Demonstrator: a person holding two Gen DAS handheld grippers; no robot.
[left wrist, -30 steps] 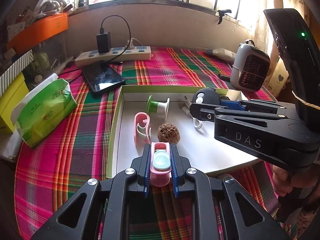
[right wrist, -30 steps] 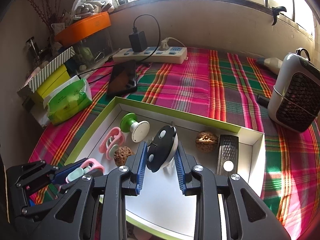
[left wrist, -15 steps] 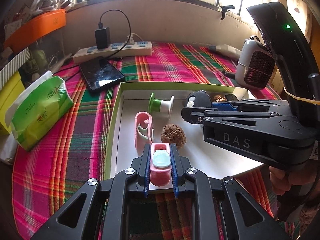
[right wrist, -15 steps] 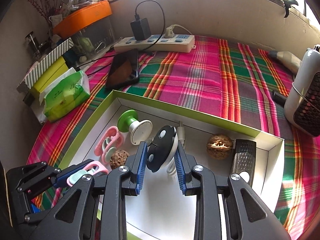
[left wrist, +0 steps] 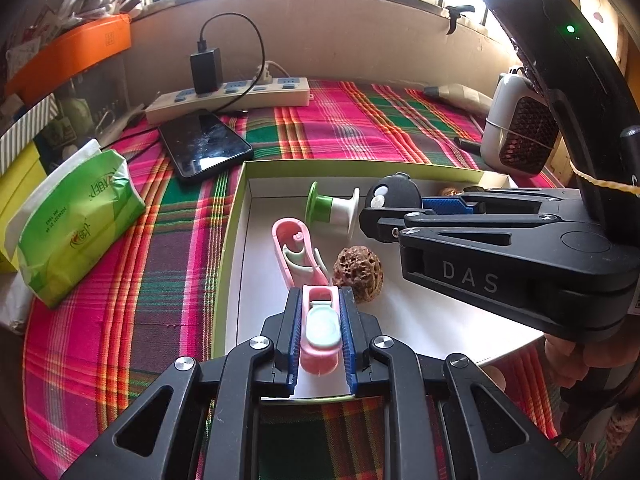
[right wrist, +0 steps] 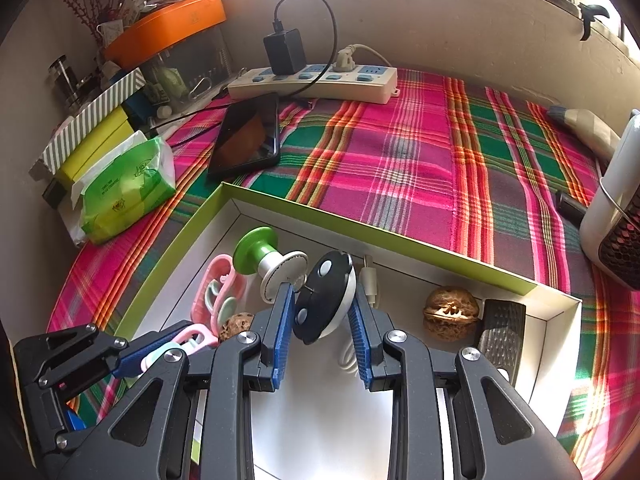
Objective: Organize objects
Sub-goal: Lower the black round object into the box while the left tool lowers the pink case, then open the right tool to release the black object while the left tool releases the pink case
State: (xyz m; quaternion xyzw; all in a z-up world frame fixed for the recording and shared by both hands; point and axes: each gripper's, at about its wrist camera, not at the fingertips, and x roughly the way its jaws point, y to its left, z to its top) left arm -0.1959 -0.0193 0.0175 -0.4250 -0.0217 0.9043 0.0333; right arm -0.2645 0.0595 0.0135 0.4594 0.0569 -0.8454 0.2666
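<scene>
Objects being sorted sit mostly inside the shallow box (left wrist: 236,216) with the green rim, which lies on the plaid cloth of the desk. In the left wrist view, the left gripper (left wrist: 320,332) has its jaws pinched on a pink clip (left wrist: 319,330) with a pale blue pad, held over the near edge of the box. Just beyond it lie a second pink clip (left wrist: 294,254) and a rough brown nut (left wrist: 358,270), and farther off a green-and-white spool (left wrist: 332,210). The right gripper (left wrist: 396,204) reaches in from the right, carrying a black round gadget (left wrist: 394,196).

In the right wrist view, the right gripper (right wrist: 322,312) has its jaws closed on that black-and-white round gadget (right wrist: 324,300), above the box floor, with a white cable (right wrist: 370,280) behind it. A walnut (right wrist: 451,312) and a dark textured bar (right wrist: 502,330) rest at the far right of the box.

By my reading, the job is well along: several things are already in the box, and the two held pieces remain to be set down. The phone (right wrist: 246,140), tissue pack (right wrist: 124,188) and power strip (right wrist: 316,82) lie outside; whether they belong in it I cannot tell.
</scene>
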